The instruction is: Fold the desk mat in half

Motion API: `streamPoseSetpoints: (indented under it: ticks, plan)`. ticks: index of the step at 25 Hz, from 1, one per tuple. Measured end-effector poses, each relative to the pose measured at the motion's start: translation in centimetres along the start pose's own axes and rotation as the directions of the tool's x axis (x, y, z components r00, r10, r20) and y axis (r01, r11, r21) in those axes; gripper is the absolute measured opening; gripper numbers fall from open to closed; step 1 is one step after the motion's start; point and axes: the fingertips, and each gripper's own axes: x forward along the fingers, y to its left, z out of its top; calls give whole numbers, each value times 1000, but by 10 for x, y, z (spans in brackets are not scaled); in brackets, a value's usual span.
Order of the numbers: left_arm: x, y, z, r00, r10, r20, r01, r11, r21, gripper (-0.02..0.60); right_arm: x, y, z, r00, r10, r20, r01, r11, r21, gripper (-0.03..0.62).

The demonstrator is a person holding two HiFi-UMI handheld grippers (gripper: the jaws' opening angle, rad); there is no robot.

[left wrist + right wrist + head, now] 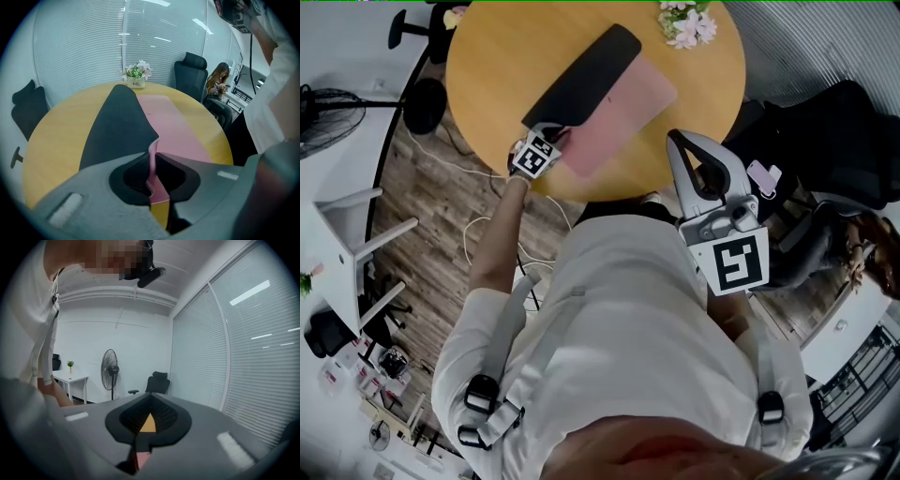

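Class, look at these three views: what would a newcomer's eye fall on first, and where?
The desk mat, pink on one face and black on the other, lies partly folded over on the round yellow table. The left gripper is clamped on its near edge, while the right gripper is held shut and empty by the table's near rim.

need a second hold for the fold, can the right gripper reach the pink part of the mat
Probably yes: the right gripper hangs at the near rim of the table, beside the pink face of the desk mat, with only bare tabletop between. The left gripper grips the other corner, out of its way.
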Motion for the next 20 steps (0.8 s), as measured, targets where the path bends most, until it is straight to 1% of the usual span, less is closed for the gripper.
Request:
streamPoseSetpoints:
  ticks: [8,13,20]
  plan:
    - [10,-38,-4,998,-51,-24,51,999,10,38,-12,-9,-2,1000,-6,5,6,1000,8,5]
    - [11,-55,-2,997,-65,-40,66,997,43,38,-22,-14,-3,1000,-10,12,10,1000,15,5]
    - [13,-83,-8,993,-88,-72,95,991,95,38,-32,-16,-3,1000,-7,21,6,1000,14,5]
